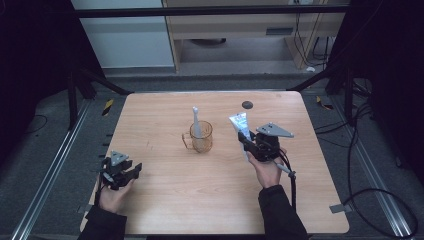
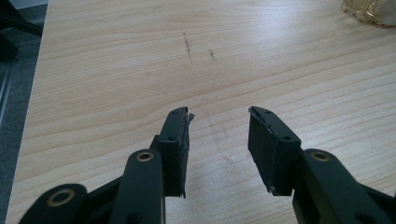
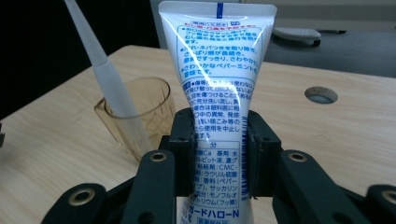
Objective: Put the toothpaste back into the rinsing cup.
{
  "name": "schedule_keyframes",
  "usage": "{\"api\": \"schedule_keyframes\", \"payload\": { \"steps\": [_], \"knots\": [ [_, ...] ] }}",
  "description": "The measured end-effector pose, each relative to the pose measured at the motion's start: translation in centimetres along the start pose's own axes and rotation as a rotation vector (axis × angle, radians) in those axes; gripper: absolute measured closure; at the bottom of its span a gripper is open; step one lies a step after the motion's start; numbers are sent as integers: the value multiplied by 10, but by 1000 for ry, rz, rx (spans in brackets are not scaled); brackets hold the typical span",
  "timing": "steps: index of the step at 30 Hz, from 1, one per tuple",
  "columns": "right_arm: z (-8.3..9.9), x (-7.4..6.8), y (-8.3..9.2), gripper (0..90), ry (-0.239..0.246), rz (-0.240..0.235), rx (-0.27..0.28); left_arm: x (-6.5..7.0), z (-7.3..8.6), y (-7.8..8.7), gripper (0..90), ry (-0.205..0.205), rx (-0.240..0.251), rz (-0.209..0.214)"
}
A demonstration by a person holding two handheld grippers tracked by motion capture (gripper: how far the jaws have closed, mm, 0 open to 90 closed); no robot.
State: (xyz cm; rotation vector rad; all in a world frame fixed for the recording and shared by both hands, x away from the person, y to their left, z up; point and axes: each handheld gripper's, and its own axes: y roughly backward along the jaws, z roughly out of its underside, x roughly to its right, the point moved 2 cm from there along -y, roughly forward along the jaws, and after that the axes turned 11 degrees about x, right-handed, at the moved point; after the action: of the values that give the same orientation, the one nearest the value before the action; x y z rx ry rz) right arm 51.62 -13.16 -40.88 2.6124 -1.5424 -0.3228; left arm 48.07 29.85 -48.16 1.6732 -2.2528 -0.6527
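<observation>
Covering the middle of the high view is a pale wood table (image 1: 165, 200), its top marked by two short dark scuffs (image 2: 188, 44) seen in the left gripper view and a round grommet hole (image 1: 247, 104) near the far edge at about 1 o'clock from centre. Grey floor, metal rails and loose cables surround it; a light cabinet stands beyond. An amber cup (image 1: 202, 137) sits at table centre with a white toothbrush (image 1: 196, 122) leaning in it. At 3 o'clock from the cup, near it, the right gripper (image 1: 243, 139) is clamped on a white tube (image 1: 239, 123), crimped end up, clear of the tabletop; nothing lies between tube and cup. At 8 o'clock, well apart, the left gripper (image 1: 136, 169) rests low, jaws apart and holding nothing.
</observation>
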Motion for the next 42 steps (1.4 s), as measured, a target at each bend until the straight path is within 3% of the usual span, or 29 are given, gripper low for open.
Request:
{"api": "schedule_keyframes", "payload": {
  "steps": [21, 42],
  "knots": [
    [-29, -12, -53, 687, -62, 38, 211, -2, 0, 0, 573, 8, 4, -2],
    [-21, -23, -98, 688, -106, 101, 283, -2, 1, 0, 573, 12, 3, 1]
  ]
}}
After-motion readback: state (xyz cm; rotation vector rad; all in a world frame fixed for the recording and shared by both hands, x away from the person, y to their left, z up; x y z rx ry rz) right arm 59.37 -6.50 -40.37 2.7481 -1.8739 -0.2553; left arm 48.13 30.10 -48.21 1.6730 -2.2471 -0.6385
